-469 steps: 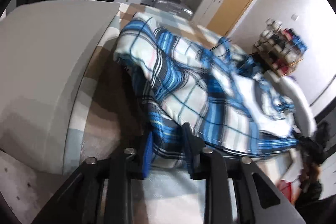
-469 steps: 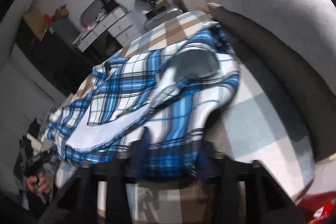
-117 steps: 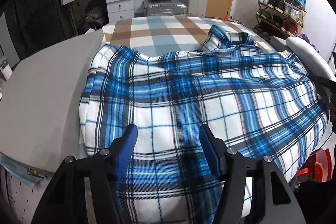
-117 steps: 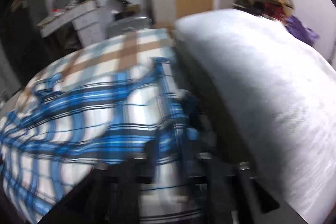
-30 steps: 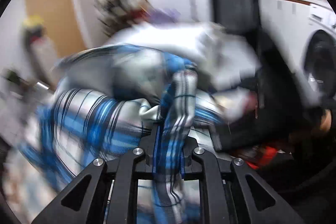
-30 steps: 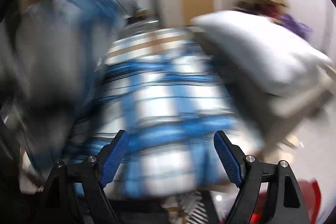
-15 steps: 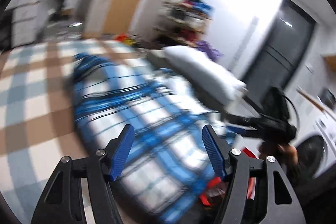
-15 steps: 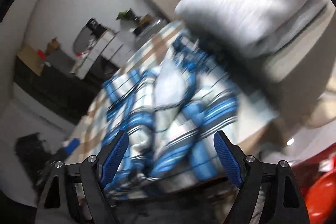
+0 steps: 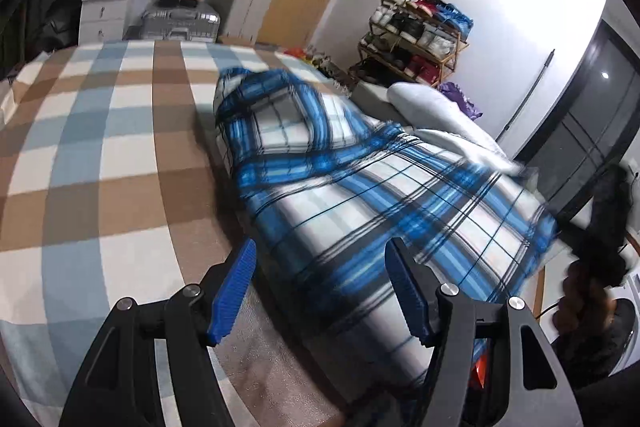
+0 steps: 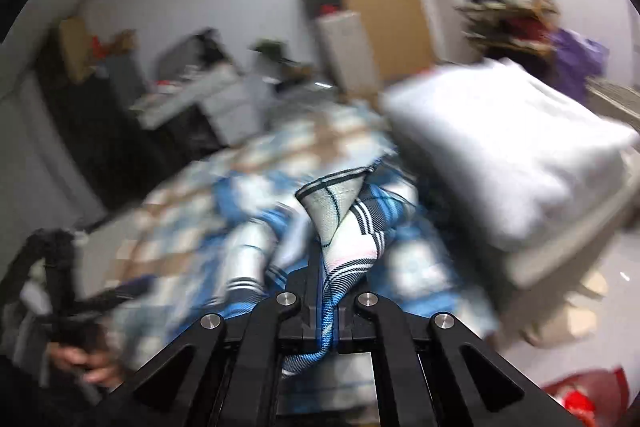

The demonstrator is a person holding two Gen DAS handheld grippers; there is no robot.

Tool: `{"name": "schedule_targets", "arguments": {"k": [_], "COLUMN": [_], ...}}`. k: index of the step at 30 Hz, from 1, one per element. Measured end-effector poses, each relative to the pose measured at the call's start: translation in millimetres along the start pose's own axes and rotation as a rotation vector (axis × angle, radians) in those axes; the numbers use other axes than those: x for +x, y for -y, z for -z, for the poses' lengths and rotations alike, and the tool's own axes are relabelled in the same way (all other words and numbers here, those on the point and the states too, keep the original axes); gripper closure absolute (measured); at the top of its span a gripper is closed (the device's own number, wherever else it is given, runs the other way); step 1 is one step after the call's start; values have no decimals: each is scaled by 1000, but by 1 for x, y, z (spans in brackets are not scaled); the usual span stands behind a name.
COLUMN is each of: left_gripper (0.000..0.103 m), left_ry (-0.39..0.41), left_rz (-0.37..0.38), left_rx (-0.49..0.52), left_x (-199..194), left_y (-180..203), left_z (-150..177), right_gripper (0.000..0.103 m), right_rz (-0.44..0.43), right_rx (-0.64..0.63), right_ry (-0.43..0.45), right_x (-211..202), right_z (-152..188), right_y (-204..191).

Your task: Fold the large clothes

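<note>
Right wrist view: right gripper [image 10: 326,291] clamped on a bunched corner of the plaid shirt [image 10: 340,223], fingers narrow with blue-and-white cloth squeezed up between them. Left wrist view: left gripper [image 9: 320,287] spread wide, blue pads either side of the plaid shirt [image 9: 360,195] but gripping nothing. Shirt lying along the right-hand edge of the bed [image 9: 100,147], partly folded into a long band, its far end up near the grey pillow [image 9: 436,111], its near end running off toward the bed's near right corner.

Risks, as judged from here:

- Only one corner held, so any pull likely to drag the whole band sideways and undo the fold instead of turning it over.
- Near end already at the bed's edge; a tug toward that side likely to tip cloth onto the floor.
- Bunched, twisted grip in the right fingers likely to leave a skewed, wrinkled corner once laid down.
- Heavy blur in the right view, suggesting fast motion; soft fleece-like cloth liable to slip free mid-swing.
- Pillow close by the far end, easy to snag or bury.
</note>
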State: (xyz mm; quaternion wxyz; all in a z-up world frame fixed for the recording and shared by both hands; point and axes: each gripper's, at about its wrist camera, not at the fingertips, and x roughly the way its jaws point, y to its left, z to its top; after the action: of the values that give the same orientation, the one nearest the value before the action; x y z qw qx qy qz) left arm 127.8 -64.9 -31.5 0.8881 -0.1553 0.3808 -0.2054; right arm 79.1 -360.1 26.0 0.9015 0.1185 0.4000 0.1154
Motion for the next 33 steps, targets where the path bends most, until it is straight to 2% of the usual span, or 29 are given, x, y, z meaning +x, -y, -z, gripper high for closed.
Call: {"name": "schedule_targets", "arguments": {"k": [1,2,3,4,7,10,11,12,13,14,17,19,21,23,24,25,26,28,30,33], "left_gripper": [41,41,41,41,41,41,50,62,85,93,97,99,99,99,99,99,99,99,99,98], "left_ry": [-20,-36,-64,-92,-154,-197,-198,-199,-196,-184,-124,-105,-94,-80,-77,-74,-72,-63,-50,-46], "left_rz": [12,23,36,52,126,204,218,204,178,155,99,89,68,35,17,-2,-11,-26,-41,-53], "left_rx": [-12,-17,-23,-34,-106,-222,-237,-249,-242,-229,-206,-208,-216,-215,-211,-210,-211,-212,-194,-189], "left_x": [7,10,18,25,39,57,58,61,62,62,51,39,26,9,1,-9,-12,-26,-28,-23], "left_y": [-1,-1,-1,-1,-7,-16,-15,-15,-13,-10,-9,-18,-31,-48,-53,-60,-62,-67,-66,-65], "left_z": [1,2,3,3,1,-5,-7,-9,-10,-11,-13,-14,-11,-4,-1,4,5,10,11,12], "right_gripper": [101,98,89,85,84,85,85,85,86,86,86,87,87,87,84,76,71,50,48,48], "right_rz": [40,59,69,70,71,62,59,55,46,31,12,-12,-85,-147,-166,-185,-195,-210,-236,-306], "right_rx": [38,70,102,120,86,63,64,70,73,71,39,15,-6,-79,-138,-175,-186,-165,-150,-182], "right_ry": [-91,-145,-189,-182,-146,-164,-166,-170,-174,-177,-190,-203,-224,-270,-294,-297,-280,-191,-127,-121], "right_x": [24,37,48,48,37,40,42,44,48,49,57,59,60,64,63,58,51,30,21,41], "right_z": [9,16,24,27,25,26,28,27,28,29,30,32,33,36,36,34,29,8,-14,-37], "right_y": [14,22,30,34,29,27,27,29,29,26,18,6,-10,-31,-40,-45,-46,-42,-43,-72]}}
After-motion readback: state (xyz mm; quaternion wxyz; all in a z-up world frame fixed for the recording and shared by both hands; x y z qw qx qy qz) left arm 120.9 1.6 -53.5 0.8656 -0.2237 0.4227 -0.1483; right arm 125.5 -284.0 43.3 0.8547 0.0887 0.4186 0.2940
